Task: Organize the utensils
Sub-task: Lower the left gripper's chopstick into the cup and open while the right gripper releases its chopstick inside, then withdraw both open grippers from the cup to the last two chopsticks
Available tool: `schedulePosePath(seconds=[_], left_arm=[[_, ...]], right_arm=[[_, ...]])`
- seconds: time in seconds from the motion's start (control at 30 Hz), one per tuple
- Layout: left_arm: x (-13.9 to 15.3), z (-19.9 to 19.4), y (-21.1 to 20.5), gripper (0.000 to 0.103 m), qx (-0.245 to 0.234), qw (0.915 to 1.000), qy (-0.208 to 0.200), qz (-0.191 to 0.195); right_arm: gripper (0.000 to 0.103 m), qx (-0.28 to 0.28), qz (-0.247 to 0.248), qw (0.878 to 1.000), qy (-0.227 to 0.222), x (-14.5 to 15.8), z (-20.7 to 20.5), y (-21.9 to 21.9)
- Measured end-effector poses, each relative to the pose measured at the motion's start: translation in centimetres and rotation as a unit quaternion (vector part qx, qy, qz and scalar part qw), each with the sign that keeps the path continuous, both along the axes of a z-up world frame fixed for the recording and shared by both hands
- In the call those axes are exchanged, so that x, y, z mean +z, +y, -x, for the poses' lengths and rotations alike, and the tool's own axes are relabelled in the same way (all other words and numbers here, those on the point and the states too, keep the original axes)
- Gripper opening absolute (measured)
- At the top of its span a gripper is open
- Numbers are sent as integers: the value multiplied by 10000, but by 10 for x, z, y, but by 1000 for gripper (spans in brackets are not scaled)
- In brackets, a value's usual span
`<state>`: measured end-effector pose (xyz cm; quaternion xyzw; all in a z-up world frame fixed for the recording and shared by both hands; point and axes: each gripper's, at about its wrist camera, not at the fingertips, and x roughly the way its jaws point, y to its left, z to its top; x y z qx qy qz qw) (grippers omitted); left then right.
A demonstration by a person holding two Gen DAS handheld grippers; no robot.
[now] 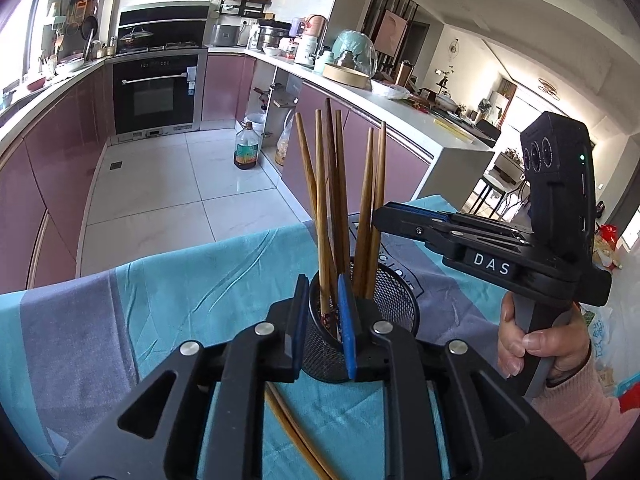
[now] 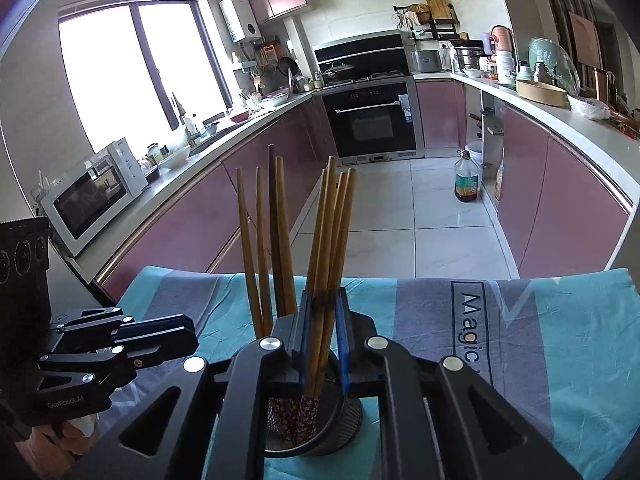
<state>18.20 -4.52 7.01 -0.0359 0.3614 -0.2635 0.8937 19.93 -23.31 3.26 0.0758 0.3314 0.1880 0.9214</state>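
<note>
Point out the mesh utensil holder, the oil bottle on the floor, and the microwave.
mesh utensil holder (image 1: 394, 300): left wrist view, on its black mesh wall.
oil bottle (image 2: 466, 184): right wrist view, on its label.
microwave (image 2: 90, 196): right wrist view, on its dark door window.

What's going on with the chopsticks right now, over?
Left gripper open over the mesh holder. Right gripper open around some chopsticks standing in it. Two loose chopsticks on the cloth.
</note>
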Motion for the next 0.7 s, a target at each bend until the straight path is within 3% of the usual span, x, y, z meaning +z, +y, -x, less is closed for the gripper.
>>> schedulePosePath(seconds=[0.03,0.2,0.37,0.5,0.57,0.7], left_arm=[[-1,1,1,17,9,10000,-5,3],[-4,6,13,24,193,9997,-126,22],[-14,20,25,31,394,9991,-180,-44],[-29,33,39,33,684,9974,-152,-157],[-34,37,46,40,814,9964,-131,-187],[-53,53,60,43,1045,9943,-28,-221]], right_arm=[[24,-59,4,10000,16,-1,1,-1],[33,-146,33,9998,-99,2,15,-9],[35,-81,32,9993,-355,14,40,-12],[41,342,-24,9978,-569,19,71,-3],[43,656,5,9959,-617,16,89,8],[46,1127,13,9933,-246,-12,106,33]])
